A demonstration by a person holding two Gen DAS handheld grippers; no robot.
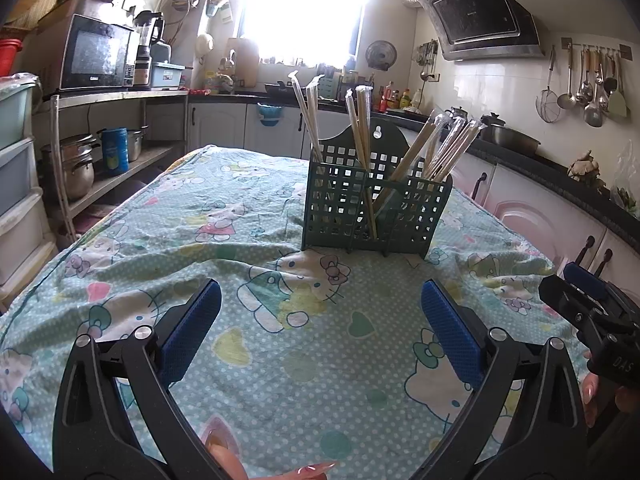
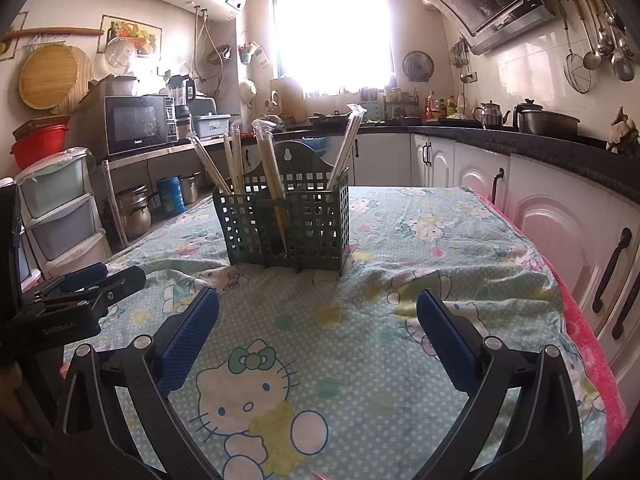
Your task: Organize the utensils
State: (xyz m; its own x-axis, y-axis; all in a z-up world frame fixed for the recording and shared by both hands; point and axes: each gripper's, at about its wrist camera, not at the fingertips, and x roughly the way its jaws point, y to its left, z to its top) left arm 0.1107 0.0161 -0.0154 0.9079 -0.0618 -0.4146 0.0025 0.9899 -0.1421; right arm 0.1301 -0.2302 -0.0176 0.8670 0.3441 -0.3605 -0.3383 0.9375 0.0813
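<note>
While both grippers hang above the near part of the table, each has its blue pads spread wide with nothing between them: the left gripper (image 1: pixel 320 328) shows only patterned cloth in its gap, and the right gripper (image 2: pixel 318 328) likewise frames bare cloth. In the left wrist view the right gripper (image 1: pixel 588 292) appears at the right edge, low over the cloth, and in the right wrist view the left gripper (image 2: pixel 84 284) appears at the left edge, so the two sit side by side and apart. The green holder (image 1: pixel 376 196) stands upright on the tablecloth (image 1: pixel 200 240), further along the table beyond both grippers and well apart from them. It is a slotted plastic basket with a taller back panel and dividers making several compartments. Wrapped chopsticks (image 1: pixel 362 128) stand inside it, leaning outward in different directions, with some in the left compartment, some near the middle and a larger bunch (image 1: pixel 448 148) tilting to the right. From the right wrist view the holder (image 2: pixel 284 224) sits left of centre with the chopsticks (image 2: pixel 268 160) fanned above its rim. A microwave (image 2: pixel 138 124) stands on a shelf to the left, and ladles (image 1: pixel 588 84) hang on the right wall.
</note>
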